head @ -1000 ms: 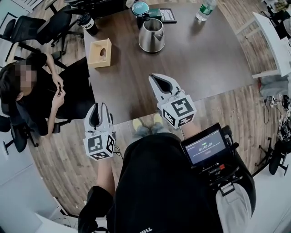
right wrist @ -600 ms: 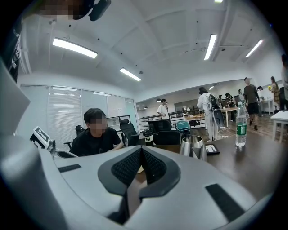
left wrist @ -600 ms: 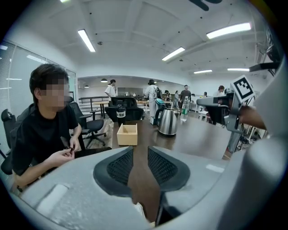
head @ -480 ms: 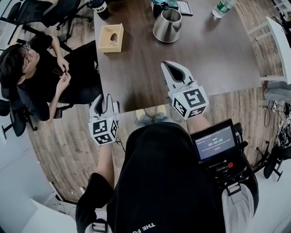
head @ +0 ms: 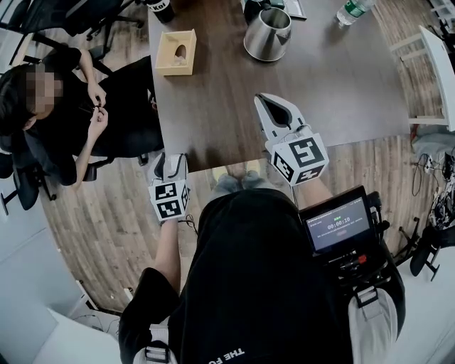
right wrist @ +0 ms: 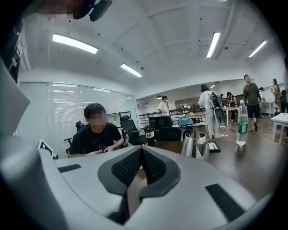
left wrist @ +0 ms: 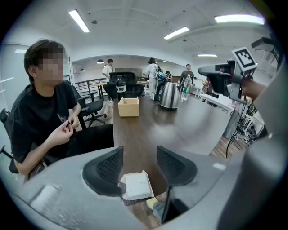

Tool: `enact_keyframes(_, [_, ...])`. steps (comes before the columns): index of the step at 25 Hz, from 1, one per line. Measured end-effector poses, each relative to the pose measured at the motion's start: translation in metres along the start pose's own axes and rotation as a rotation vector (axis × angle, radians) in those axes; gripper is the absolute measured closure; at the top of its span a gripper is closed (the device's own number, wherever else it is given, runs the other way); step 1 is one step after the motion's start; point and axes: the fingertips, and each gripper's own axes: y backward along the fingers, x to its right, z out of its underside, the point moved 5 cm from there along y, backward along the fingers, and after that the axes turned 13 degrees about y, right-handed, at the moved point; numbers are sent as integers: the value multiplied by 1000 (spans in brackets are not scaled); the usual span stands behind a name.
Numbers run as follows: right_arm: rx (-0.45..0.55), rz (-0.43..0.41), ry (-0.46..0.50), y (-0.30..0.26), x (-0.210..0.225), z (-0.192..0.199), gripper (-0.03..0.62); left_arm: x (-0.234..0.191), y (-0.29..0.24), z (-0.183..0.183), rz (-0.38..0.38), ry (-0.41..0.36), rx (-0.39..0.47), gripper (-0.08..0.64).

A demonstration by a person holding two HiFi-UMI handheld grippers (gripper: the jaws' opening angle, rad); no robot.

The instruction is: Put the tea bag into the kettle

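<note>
One tea bag [left wrist: 136, 185]: a white square packet lying low between the jaws of the left tool [left wrist: 139, 155]. It rests against the left pad and is clear of the right one. The jaws are opening and do not pinch it. In the head view the tea bag is hidden by that tool, which sits at the near left corner of the tabletop [head: 341, 85].

One right tool [head: 264, 103], over the near edge of the tabletop, jaws pressed together with nothing in them.

One kettle [head: 269, 33], steel, top open, upright at the far side and well apart from both tools. One open wooden box [head: 176, 52] stands to its left. One water bottle [head: 352, 11] and one black cup [head: 162, 7] are both cut off by the top edge. One seated person [head: 64, 114] is at the left side.

Tabletop dark brown and matte; floor [head: 99, 220] wood plank. Open office with strip lights; the standing figures at the far end are too small to count reliably
</note>
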Motion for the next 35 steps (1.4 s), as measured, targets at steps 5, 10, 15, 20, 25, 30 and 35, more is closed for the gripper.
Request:
enact_keyframes(5, [-9,8,7,2,-5,2,586,-6,-9,19,-20,1,-58,231])
enact_keyframes(10, [-14,3,10,4,-10,3,586,-4,-17,35,-18,30,-109,99])
enact_keyframes(15, [-22,-1,11,7,-10,5,586,2,-31,52,-14,73,-174,-9])
enact_keyframes(20, [-29,7,19,14,-19,5,586,-10,-38,72,-35,120,-242,-9])
enact_keyframes(25, [-30,15,26,20,-31,4,586,-21,-38,87,-57,113,-267,4])
enact_keyframes(30, [-36,21,29,23,-29,7,586,-21,-44,90,-67,130,-274,73])
enact_keyframes(35, [-40,28,28,24,-27,9,586,-24,-47,88,-85,135,-276,135])
